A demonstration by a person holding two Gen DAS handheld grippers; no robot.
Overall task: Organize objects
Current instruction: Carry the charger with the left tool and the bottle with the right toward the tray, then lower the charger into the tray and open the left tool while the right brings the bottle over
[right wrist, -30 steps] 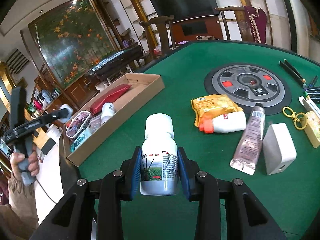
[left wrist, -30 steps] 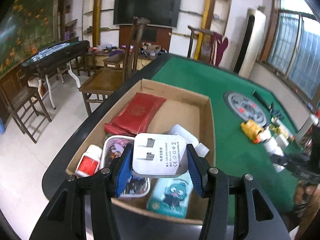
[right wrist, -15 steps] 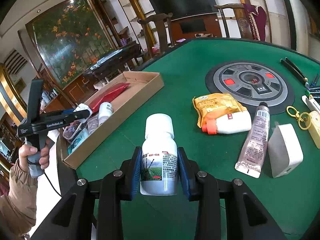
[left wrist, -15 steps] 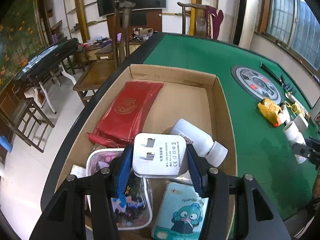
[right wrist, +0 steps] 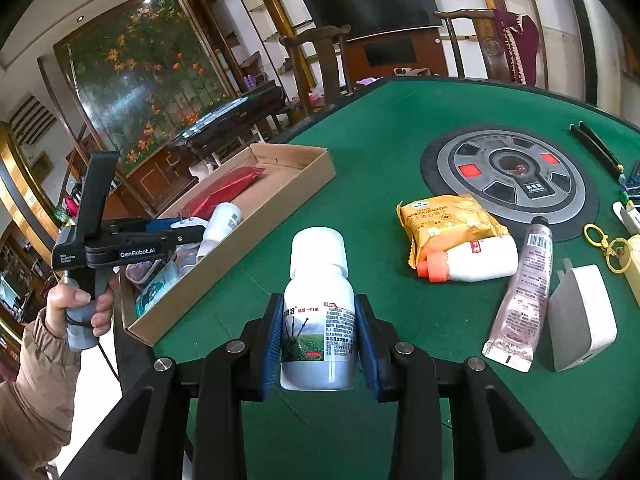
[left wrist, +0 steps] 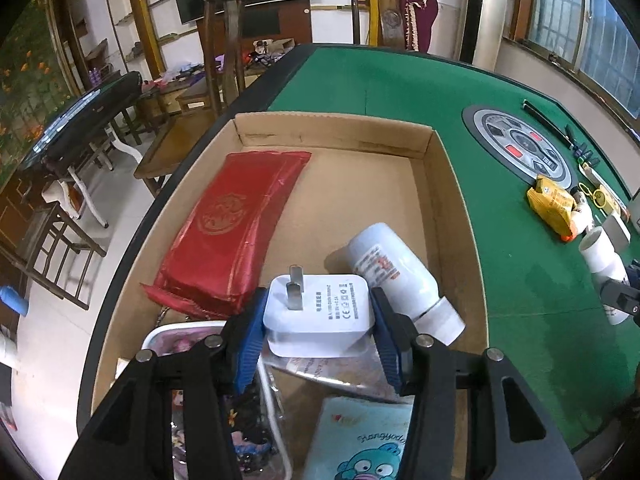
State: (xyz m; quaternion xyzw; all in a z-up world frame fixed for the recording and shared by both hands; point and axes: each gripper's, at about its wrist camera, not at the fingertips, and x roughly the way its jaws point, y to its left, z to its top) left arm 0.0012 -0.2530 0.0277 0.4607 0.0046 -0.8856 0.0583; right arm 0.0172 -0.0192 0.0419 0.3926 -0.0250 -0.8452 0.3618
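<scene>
My left gripper (left wrist: 318,300) has a white plug charger (left wrist: 320,332) between its blue pads, which press on both its sides while the jaws are closing a little. It hangs low over the cardboard box (left wrist: 452,208), just above a lying white bottle (left wrist: 392,272), a red pouch (left wrist: 232,232) and a clear case (left wrist: 180,340). In the right wrist view the left gripper (right wrist: 188,232) reaches over the box (right wrist: 256,240). My right gripper (right wrist: 320,340) is shut on an upright white bottle with a green label (right wrist: 320,300) above the green felt.
On the felt to the right lie a yellow cracker pack (right wrist: 444,220), an orange-capped bottle (right wrist: 472,260), a tube (right wrist: 524,292), a second white charger (right wrist: 580,312) and a keyring (right wrist: 604,244). A round control panel (right wrist: 508,176) sits behind them. Chairs stand beyond the table's edge.
My left gripper has moved forward and down into the box with the charger, which now tilts slightly. The right gripper and its bottle have stayed in place.
</scene>
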